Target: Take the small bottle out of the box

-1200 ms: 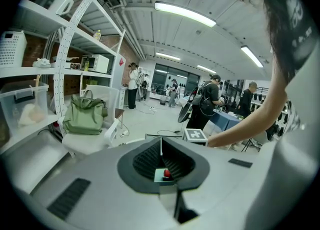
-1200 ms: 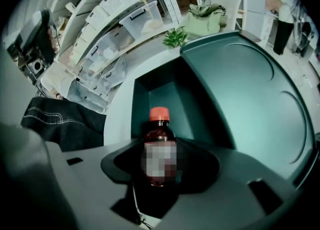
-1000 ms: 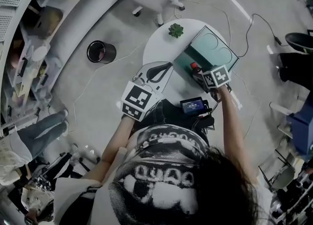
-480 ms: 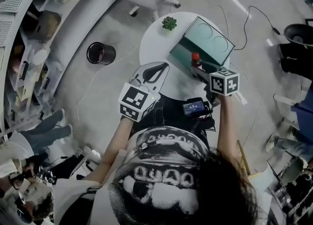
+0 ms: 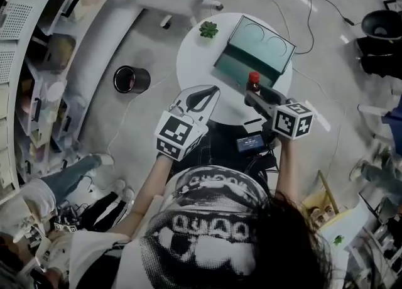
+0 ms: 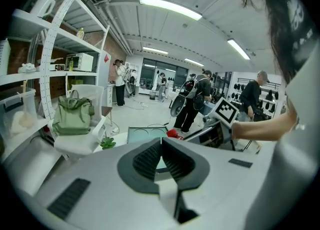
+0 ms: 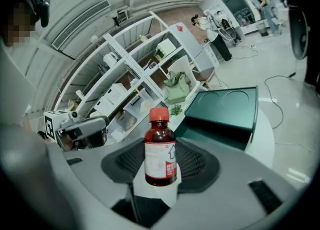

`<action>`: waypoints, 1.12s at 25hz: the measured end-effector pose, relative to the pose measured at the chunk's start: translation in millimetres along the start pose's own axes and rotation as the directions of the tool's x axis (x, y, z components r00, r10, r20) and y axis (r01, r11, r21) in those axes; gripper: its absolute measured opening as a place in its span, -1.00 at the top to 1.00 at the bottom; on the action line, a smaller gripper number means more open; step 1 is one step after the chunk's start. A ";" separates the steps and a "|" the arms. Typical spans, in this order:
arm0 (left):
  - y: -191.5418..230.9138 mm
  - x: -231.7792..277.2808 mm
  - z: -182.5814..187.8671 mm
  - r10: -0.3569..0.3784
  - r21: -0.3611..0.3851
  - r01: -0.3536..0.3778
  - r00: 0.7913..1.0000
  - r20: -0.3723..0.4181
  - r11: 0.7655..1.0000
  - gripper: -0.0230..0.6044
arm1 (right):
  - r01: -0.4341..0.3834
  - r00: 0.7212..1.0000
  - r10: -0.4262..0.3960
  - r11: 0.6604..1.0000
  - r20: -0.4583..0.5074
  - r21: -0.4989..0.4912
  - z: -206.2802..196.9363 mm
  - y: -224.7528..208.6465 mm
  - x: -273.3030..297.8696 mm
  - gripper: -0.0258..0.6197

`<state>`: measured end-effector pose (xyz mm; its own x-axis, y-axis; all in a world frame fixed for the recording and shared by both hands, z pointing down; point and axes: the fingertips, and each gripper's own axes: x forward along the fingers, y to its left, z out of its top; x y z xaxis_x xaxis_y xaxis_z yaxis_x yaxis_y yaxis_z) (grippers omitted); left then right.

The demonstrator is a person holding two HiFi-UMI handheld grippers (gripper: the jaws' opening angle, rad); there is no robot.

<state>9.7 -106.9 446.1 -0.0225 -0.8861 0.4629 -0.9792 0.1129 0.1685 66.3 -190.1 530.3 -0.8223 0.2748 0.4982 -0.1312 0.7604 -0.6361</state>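
**Small bottle held outside the box, right gripper**

- Small bottle (image 7: 160, 150): brown, red cap, white and red label. Upright, clamped at its lower body between the jaws of the right gripper (image 5: 250, 97). It is out of the box, and in the head view it shows just beside the box's near wall.
- Box (image 5: 233, 70): dark teal, lid raised, two round hollows on the lid's inner face. It sits on the far right part of the worktop. In the right gripper view it lies behind the bottle, and its inside is too dark to read.
- Left gripper (image 6: 161, 157): jaws pressed together with nothing between them. It is held over the worktop's near edge, well apart from the box.
- Worktop (image 5: 193, 61): round and white.
- Small plant (image 5: 208, 29): green, at the worktop's far left edge, near the box.
- Black bin (image 5: 130, 79): on the floor, left of the worktop.
- Green bag (image 6: 73, 115): on a white chair beyond the worktop.
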 end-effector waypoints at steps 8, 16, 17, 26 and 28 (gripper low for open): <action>-8.7 -23.4 -12.8 -0.038 0.017 0.038 0.999 -0.002 0.999 0.87 | 0.001 0.993 -0.010 0.997 0.120 0.075 -13.0 31.0 -14.4 0.31; -21.4 -73.8 -20.2 -0.080 0.044 0.078 0.996 0.037 0.996 0.87 | 0.013 0.979 -0.029 0.997 0.202 0.079 -37.2 90.3 -29.8 0.31; -24.7 -79.3 -23.6 -0.088 0.048 0.086 0.995 0.038 0.995 0.87 | 0.021 0.977 -0.038 0.996 0.210 0.083 -42.4 95.9 -33.0 0.31; -64.9 -109.4 -42.7 -0.185 0.101 0.181 0.982 0.035 0.978 0.87 | 0.065 0.952 -0.105 0.988 0.289 0.143 -89.0 122.8 -65.2 0.31; -72.6 -114.3 -44.0 -0.201 0.113 0.196 0.979 0.035 0.974 0.87 | 0.069 0.946 -0.115 0.985 0.303 0.159 -97.8 127.0 -71.9 0.31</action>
<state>92.2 6.0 419.2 0.1675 -0.9061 0.3885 -0.9811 -0.1145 0.1561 162.9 -55.7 471.3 -0.9304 -0.0057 0.3664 -0.2742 0.6740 -0.6859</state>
